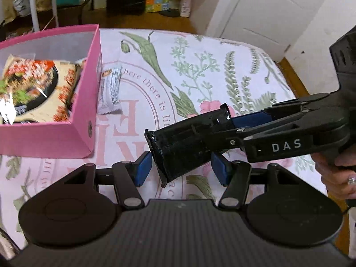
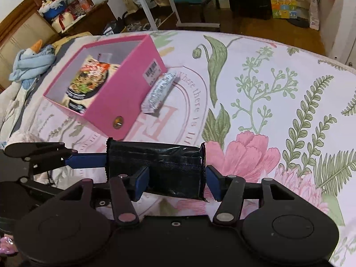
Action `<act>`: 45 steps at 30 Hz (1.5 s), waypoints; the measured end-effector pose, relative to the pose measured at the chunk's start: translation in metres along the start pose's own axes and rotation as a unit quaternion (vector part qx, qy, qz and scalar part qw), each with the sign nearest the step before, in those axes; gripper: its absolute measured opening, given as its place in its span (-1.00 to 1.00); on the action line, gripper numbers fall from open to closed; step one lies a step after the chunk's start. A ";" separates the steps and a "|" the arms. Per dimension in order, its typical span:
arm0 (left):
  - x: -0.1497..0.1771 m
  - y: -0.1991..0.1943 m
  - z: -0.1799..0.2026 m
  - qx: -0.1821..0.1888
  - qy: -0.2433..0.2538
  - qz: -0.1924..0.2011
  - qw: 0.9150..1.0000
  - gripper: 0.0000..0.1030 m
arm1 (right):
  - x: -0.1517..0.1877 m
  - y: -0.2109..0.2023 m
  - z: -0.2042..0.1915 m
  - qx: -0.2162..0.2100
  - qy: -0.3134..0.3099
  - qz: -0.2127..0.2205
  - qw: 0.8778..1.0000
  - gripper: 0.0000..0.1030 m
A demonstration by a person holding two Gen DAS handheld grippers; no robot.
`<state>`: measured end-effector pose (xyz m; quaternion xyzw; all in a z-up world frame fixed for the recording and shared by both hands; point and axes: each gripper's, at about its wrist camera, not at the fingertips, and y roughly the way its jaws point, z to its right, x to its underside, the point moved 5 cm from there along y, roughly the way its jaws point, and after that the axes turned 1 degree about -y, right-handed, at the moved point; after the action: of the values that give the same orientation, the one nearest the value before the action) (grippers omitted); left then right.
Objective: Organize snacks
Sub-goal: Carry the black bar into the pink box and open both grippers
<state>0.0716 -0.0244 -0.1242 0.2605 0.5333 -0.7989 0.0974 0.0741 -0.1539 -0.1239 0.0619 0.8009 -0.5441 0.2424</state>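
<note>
A black snack packet [image 1: 182, 146] [image 2: 155, 169] is held above the flowered cloth. My right gripper [image 2: 176, 183] has its blue pads at the packet's two sides; in the left wrist view it [image 1: 224, 131] reaches in from the right and clamps the packet. My left gripper [image 1: 181, 169] has its blue pads a little apart on either side of the packet's near end. In the right wrist view one left finger [image 2: 86, 159] lies against the packet's left end. A pink box [image 1: 89, 102] [image 2: 133, 93] holds noodle packs [image 1: 33, 84] [image 2: 89, 82]. A white snack bar [image 1: 111, 89] [image 2: 158, 91] lies beside it.
The flowered cloth [image 1: 222, 71] [image 2: 267, 89] covers a bed. A blue stuffed toy [image 2: 31, 62] lies at the far left. A white door [image 1: 267, 6], shelves and bags stand beyond the bed's far edge.
</note>
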 end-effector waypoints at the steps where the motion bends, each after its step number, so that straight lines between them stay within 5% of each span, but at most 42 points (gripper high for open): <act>1: -0.001 -0.007 -0.002 0.000 0.006 0.005 1.000 0.12 | -0.001 -0.003 -0.004 -0.002 0.002 0.003 1.000 0.21; 8: -0.018 -0.051 -0.027 -0.029 0.029 0.051 0.998 0.12 | -0.018 -0.008 -0.036 -0.028 -0.003 0.025 0.999 -0.06; 15: -0.043 -0.086 -0.078 -0.067 -0.003 0.099 0.993 0.12 | -0.043 0.002 -0.073 -0.079 -0.001 0.034 0.996 -0.39; 30: -0.054 -0.079 -0.186 -0.148 -0.051 0.079 0.984 0.16 | -0.099 0.064 -0.142 -0.118 -0.013 0.046 0.992 -0.39; 45: -0.062 -0.066 -0.146 -0.117 -0.009 0.073 0.990 0.21 | -0.093 0.027 -0.080 -0.093 -0.007 0.109 0.990 -0.10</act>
<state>0.1412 0.1269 -0.0822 0.2783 0.6022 -0.7238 0.1897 0.1396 -0.0558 -0.0806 0.1221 0.8347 -0.4385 0.3100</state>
